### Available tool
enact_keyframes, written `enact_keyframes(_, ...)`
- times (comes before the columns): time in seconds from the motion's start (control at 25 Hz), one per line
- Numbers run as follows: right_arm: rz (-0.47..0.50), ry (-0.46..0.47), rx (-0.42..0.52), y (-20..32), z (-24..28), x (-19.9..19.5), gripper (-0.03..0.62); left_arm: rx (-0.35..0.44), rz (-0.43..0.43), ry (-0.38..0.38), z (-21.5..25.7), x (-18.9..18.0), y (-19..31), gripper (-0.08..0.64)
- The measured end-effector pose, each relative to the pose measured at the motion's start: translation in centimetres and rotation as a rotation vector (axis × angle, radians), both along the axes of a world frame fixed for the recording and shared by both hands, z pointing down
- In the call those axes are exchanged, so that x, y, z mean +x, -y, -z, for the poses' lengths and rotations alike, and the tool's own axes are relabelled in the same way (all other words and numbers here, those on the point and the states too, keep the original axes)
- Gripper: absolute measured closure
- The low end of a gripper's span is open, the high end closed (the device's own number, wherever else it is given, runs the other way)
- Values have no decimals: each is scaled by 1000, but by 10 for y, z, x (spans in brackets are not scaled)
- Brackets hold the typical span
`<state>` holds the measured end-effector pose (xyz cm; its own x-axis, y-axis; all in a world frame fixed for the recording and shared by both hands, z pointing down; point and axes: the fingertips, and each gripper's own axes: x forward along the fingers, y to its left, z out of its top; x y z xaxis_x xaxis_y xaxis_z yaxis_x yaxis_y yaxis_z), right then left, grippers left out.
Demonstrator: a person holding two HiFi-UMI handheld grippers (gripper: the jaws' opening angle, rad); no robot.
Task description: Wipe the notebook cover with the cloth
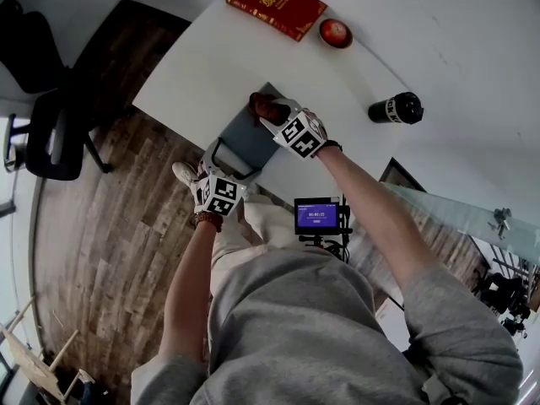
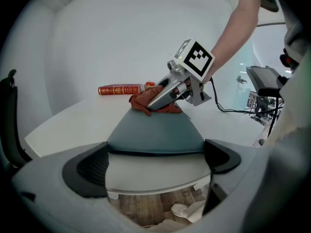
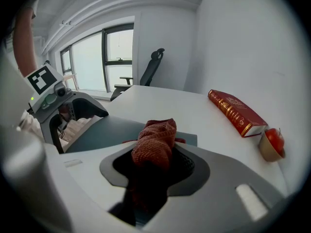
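A blue-grey notebook (image 1: 247, 135) lies on the white table (image 1: 211, 57), its near corner over the table's front edge. My left gripper (image 1: 232, 160) is shut on that near end; in the left gripper view the cover (image 2: 155, 130) and white page edges fill the gap between both dark pads. At the notebook's far end my right gripper (image 1: 272, 112) is shut on a bunched rust-red cloth (image 1: 263, 105), which rests on the cover. In the right gripper view the cloth (image 3: 155, 142) bulges up out of the closed jaws, with the notebook (image 3: 104, 130) beyond it.
A red hardback book (image 1: 275, 4) lies at the table's far side, with a small red round object (image 1: 335, 33) beside it. A black bottle (image 1: 396, 108) lies to the right. A black office chair (image 1: 51, 133) stands on the wooden floor at the left.
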<state>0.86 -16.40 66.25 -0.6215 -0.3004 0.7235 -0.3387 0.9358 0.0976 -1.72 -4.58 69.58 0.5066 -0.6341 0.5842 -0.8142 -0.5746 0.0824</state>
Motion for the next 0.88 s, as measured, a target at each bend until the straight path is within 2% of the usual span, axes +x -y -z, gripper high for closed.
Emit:
enact_keyframes(0.32,23,12,-23,-23,0,-10,433,0,1,1,1,0,0,-44)
enact_keyframes(0.88,202,12,-43,-85,1,-38,433,-10,0,5,-1,-1,-2,-44)
